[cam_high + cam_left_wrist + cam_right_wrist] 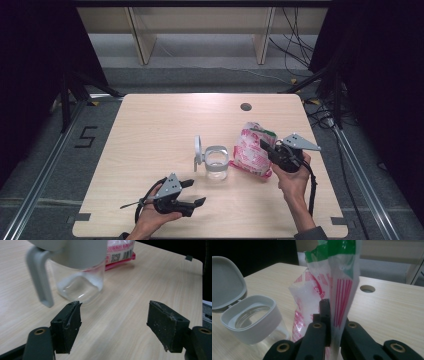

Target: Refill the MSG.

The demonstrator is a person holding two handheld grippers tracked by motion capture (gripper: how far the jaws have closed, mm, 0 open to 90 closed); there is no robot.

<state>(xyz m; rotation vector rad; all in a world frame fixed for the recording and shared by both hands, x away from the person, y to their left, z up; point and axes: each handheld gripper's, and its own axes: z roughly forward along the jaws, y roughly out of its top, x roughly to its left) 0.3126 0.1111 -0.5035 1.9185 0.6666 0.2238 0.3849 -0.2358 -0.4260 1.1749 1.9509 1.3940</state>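
Plastic bag point(342, 290) edge hidden between tongs point(333, 322)

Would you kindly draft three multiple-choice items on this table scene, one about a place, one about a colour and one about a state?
1. Where does the clear plastic jar with the grey collar stand relative to the red-and-white plastic bag?
A. on the person's left of it
B. on top of it
C. on the person's right of it

2. What colour is the jar's hinged lid?
A. red
B. grey
C. green

3. What is the state of the right gripper?
A. open above the jar
B. lying on the table
C. shut on the bag

Answers: 1 A, the high view shows the jar left of the bag. 2 B, the open lid is plain grey. 3 C, its fingers pinch the bag's film.
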